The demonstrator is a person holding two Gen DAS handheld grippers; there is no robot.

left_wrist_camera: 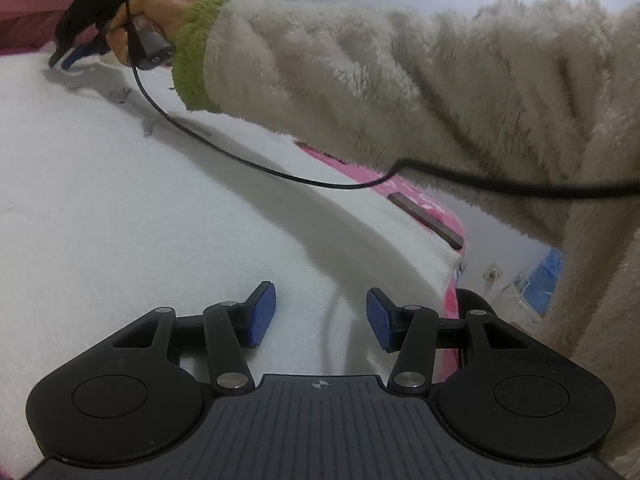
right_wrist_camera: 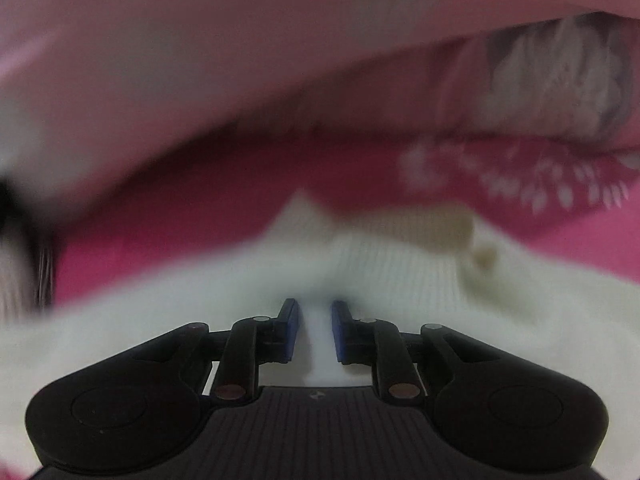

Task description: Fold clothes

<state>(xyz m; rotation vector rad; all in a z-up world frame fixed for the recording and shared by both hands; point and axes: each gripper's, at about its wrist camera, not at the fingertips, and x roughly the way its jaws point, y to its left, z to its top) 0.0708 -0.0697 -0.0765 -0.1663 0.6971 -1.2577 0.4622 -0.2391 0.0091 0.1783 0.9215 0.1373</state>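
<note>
Pink patterned bed cover (right_wrist_camera: 168,224) underneath, white sweater (left_wrist_camera: 140,208) spread flat across it. Left gripper (left_wrist_camera: 320,316) half open above cloth, grasping nothing. Right gripper (right_wrist_camera: 315,330) narrowly parted near ribbed hem, nothing pinched. Best: pinch the edge fully before lifting. No legible writing.

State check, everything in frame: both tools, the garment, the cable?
left tool: open, nothing between its pads, low over the cloth.
right tool: narrow gap, white fabric showing in it; grip unclear.
white garment: spread flat on the pink bedding.
black cable: slack, draped across the garment.
</note>
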